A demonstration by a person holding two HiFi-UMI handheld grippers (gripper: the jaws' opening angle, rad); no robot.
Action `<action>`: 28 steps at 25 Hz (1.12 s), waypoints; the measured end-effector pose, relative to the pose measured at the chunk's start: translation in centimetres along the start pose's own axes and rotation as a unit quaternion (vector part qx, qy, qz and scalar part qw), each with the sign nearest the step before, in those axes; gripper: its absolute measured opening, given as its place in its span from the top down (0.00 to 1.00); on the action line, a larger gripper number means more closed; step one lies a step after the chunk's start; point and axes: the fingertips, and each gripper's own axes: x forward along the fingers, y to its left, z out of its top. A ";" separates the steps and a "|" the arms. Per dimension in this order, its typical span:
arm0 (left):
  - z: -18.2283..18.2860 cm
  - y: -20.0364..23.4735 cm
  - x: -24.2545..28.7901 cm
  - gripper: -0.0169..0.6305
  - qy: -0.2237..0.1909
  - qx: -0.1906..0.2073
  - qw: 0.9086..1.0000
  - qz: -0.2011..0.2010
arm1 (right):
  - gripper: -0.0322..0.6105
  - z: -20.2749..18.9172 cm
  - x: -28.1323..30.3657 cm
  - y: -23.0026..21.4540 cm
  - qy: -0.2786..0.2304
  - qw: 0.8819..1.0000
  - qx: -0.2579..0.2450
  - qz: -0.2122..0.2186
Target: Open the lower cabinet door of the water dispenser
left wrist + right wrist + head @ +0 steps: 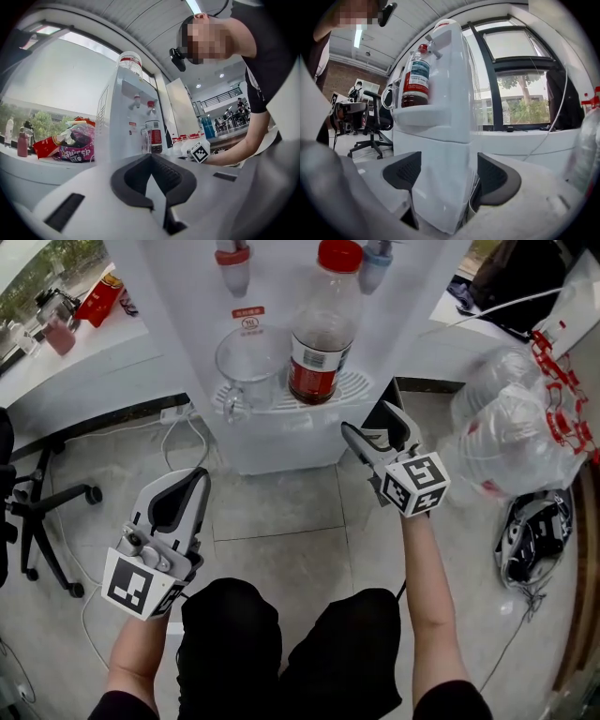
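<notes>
White dispenser (187,306) upright; lower door (281,454) faces person (309,652); right claw (373,426) apart, left claw (198,476) together.

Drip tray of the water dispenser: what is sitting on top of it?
A clear handled jug and a red-capped bottle of dark liquid stand side by side on the drip tray. The tray surface beneath them is covered.

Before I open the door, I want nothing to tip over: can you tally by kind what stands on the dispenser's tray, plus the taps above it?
Bottle: 1
Jug: 1
Taps: 2, red and blue
Total: 4
</notes>
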 end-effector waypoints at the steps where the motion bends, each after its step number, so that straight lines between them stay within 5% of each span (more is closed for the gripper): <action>1: 0.0 0.1 -0.1 0.96 0.000 0.000 1.000 0.003 | 0.36 -0.2 0.4 0.0 0.004 1.000 -0.003 0.008; 7: -0.1 0.7 -0.6 0.96 -0.006 0.004 1.000 0.018 | 0.30 -0.5 1.6 0.3 0.008 0.997 0.037 0.063; 28: 0.0 1.4 -2.6 0.96 -0.002 0.017 1.000 0.023 | 0.40 -0.1 2.2 -0.1 0.012 0.999 0.030 0.038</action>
